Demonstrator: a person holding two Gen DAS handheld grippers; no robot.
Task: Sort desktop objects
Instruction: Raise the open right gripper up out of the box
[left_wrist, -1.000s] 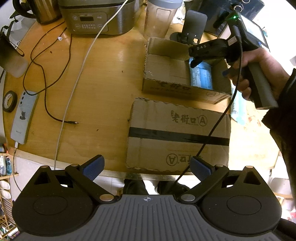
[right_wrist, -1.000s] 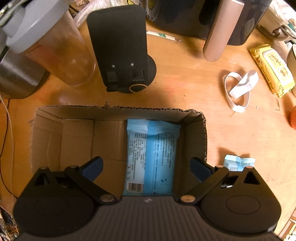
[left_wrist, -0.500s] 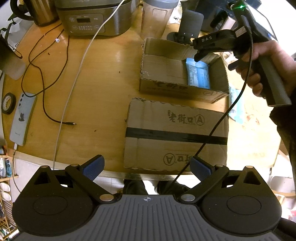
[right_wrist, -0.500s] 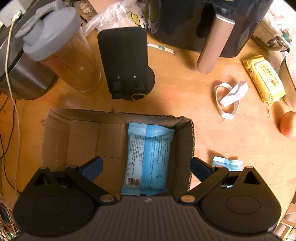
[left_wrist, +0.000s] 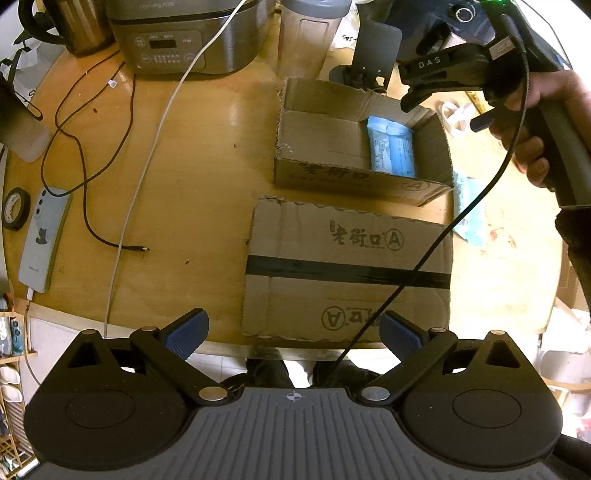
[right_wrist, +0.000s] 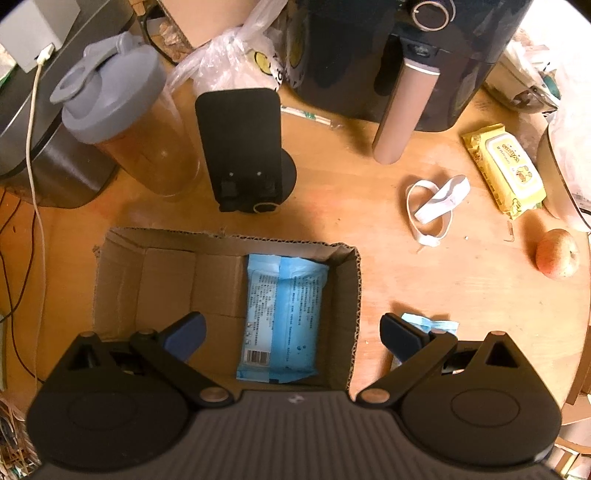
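Observation:
An open cardboard box (right_wrist: 122, 280) (left_wrist: 321, 177) sits on the round wooden table, and a blue wipes packet (right_wrist: 282, 314) (left_wrist: 391, 151) lies flat in its right half. My right gripper (right_wrist: 291, 328) hovers above the box, open and empty; in the left wrist view the right gripper (left_wrist: 417, 99) hangs over the box's far right corner, held by a hand. My left gripper (left_wrist: 293, 330) is open and empty near the table's front edge, over a closed cardboard box (left_wrist: 347, 269). A small blue packet (right_wrist: 432, 326) lies right of the open box.
A yellow wipes pack (right_wrist: 504, 171), a white strap (right_wrist: 436, 210) and an apple (right_wrist: 557, 253) lie at the right. A phone stand (right_wrist: 240, 147), shaker cup (right_wrist: 125, 118), air fryer (right_wrist: 391, 55) and cooker (left_wrist: 184, 37) line the back. A phone (left_wrist: 44, 236), tape roll (left_wrist: 14, 208) and cables (left_wrist: 92, 158) lie left.
My right gripper has lifted and drawn back from the open box, so the box and packet look smaller and more of the table shows. The left gripper has barely moved.

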